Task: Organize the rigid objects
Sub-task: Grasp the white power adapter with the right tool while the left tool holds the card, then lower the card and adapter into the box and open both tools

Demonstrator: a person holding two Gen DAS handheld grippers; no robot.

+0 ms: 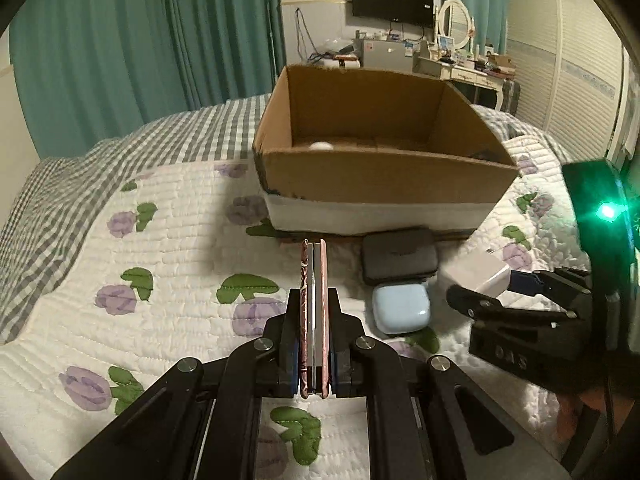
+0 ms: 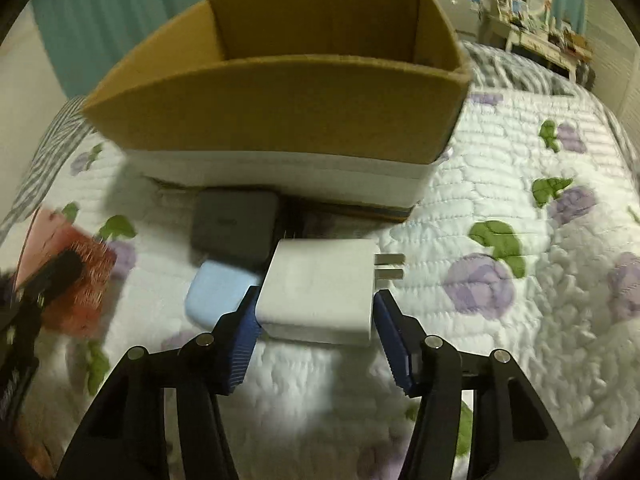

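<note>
My left gripper (image 1: 314, 300) is shut on a thin pink case (image 1: 313, 280), held on edge above the quilt, in front of an open cardboard box (image 1: 384, 176). The pink case also shows at the left of the right wrist view (image 2: 76, 280). My right gripper (image 2: 316, 312) has its jaws around a white plug charger (image 2: 320, 288), pads at its sides; whether they press it I cannot tell. A light blue case (image 2: 216, 292) and a dark grey case (image 2: 234, 228) lie beside the charger, before the box (image 2: 280, 108). The right gripper (image 1: 492, 284) shows at right in the left wrist view.
Everything rests on a white quilt with purple flowers (image 1: 120, 280) over a grey checked sheet. A small white object (image 1: 321, 145) lies inside the box. Teal curtains (image 1: 120, 60) hang behind; a cluttered dresser with a mirror (image 1: 456, 52) stands at the far wall.
</note>
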